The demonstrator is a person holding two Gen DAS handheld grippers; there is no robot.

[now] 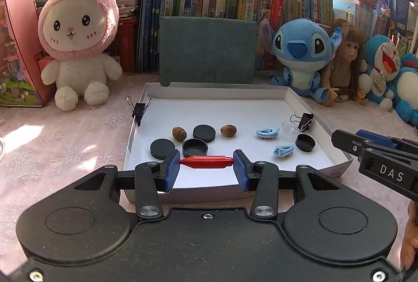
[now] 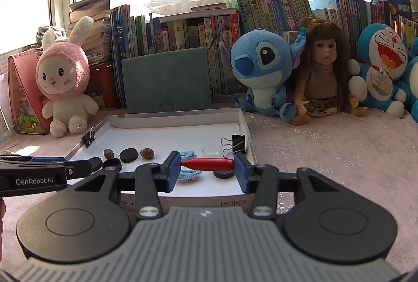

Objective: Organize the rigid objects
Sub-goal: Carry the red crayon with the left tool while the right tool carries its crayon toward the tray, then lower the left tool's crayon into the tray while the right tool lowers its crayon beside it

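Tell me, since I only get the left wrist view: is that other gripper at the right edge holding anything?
Observer: Yes. The right gripper is shut on a red piece, clamped end to end between its pads.
Operator: Funny, mine holds one too. Is there any writing on my gripper? I only see it from behind.
Observer: Yes. In the right wrist view, the side of the left gripper carries white lettering that reads GenRobot.AI.
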